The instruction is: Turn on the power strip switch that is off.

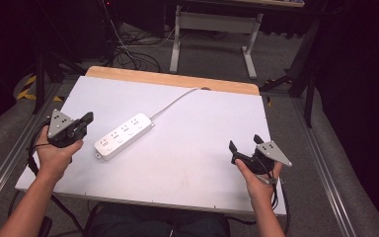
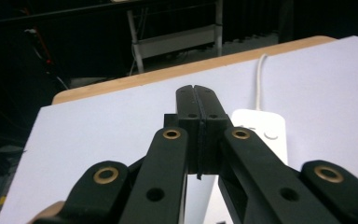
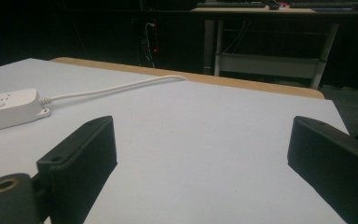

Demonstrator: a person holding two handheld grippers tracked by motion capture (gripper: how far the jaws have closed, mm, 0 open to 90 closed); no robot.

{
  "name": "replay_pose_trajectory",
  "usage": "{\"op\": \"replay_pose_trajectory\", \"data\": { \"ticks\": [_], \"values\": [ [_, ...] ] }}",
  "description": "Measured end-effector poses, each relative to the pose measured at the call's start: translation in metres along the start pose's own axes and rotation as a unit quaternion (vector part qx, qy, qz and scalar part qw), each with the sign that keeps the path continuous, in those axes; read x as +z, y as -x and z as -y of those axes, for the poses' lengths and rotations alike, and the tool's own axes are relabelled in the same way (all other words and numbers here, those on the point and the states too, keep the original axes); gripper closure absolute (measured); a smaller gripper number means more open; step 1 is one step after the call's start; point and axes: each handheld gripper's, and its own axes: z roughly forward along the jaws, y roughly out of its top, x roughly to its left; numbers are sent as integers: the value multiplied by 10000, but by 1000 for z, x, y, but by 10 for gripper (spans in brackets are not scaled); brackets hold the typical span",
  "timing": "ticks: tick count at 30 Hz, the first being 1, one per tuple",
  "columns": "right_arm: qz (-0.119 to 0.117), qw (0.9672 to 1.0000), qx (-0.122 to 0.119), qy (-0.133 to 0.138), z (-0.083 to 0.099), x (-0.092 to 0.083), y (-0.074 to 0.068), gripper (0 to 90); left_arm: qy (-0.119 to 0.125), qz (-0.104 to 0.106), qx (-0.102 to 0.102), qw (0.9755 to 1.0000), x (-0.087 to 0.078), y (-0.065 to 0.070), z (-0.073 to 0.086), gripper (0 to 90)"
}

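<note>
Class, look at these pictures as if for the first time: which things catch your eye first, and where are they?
A white power strip lies slantwise on the white table, left of centre, its cord running to the far wooden edge. The left gripper, jaws shut and empty, points at the strip from the table's left edge. The right gripper hovers open near the right front corner.

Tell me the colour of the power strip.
White power strip, with a white cord; clearest in the high view.
</note>
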Motion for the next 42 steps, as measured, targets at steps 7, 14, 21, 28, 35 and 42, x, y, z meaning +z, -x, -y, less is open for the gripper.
{"op": "replay_pose_trajectory", "data": {
  "ticks": [7, 14, 21, 28, 35, 42],
  "values": [
    [59, 10000, -9, -25, 2, -4, 0, 90, -238, 300, 188, 9991, 11, 9, -1, 900],
    [124, 9999, -33, -49, 3, -8, 1, 91, -447, 543, 238, 9972, 22, 15, 0, 900],
    [179, 9998, -50, -58, 4, -12, 2, 91, -807, 831, 302, 9928, 34, 22, 2, 900],
    [233, 9997, -57, -70, 5, -15, 2, 91, -1233, 1000, 356, 9867, 47, 28, 6, 900],
    [243, 9996, -90, -93, 5, -16, 2, 91, -1611, 1103, 443, 9798, 58, 34, 10, 900],
    [262, 9996, -93, -97, 5, -18, 2, 91, -2016, 1150, 439, 9717, 64, 36, 13, 900]
  ]
}}
